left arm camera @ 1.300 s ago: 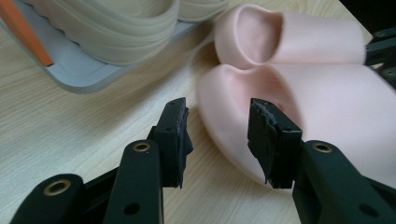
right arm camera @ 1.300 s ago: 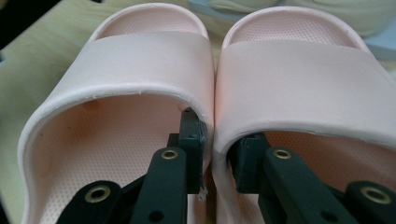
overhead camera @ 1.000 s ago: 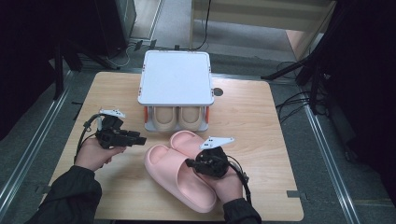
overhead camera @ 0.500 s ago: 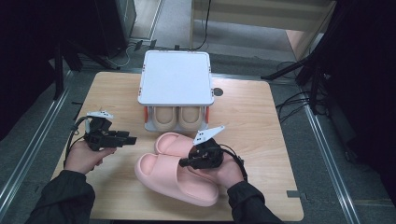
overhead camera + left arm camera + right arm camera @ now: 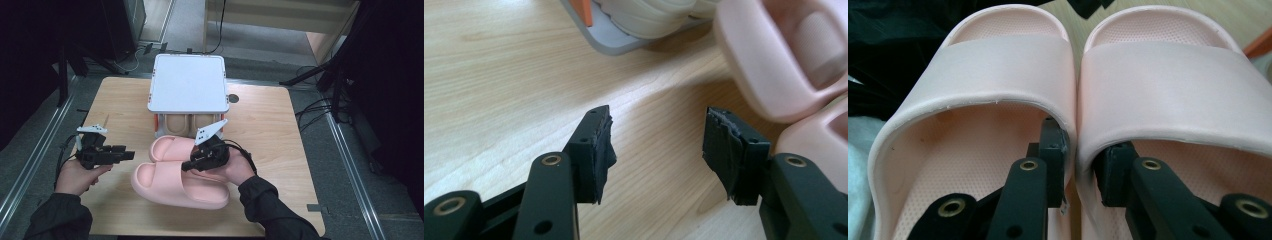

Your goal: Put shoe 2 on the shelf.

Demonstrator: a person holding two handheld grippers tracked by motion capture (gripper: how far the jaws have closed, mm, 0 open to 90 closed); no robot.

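I see one rack (image 5: pixel 187 90) at 12 o'clock on the table (image 5: pixel 280 125), white flat top, orange posts, grey base. Lower shelf holds two beige shoes (image 5: pixel 192 122) side by side, ends facing me.

Two pink slippers (image 5: pixel 180 182) at table centre, just in front of the rack, side by side with inner walls touching. Long axes run roughly 9-to-3 across the high view, slightly tilted; toe straps toward 9, heels toward 3. Far one sits a bit closer to the rack.

Right gripper (image 5: pixel 1080 170) comes in from the heel end: one jaw inside each slipper, clamped on the two touching inner walls, so it holds the pair together.

Left gripper (image 5: pixel 127 155) at 9 o'clock of the slippers, pointing at their toes, jaws apart and just been widening, only bare table between them.
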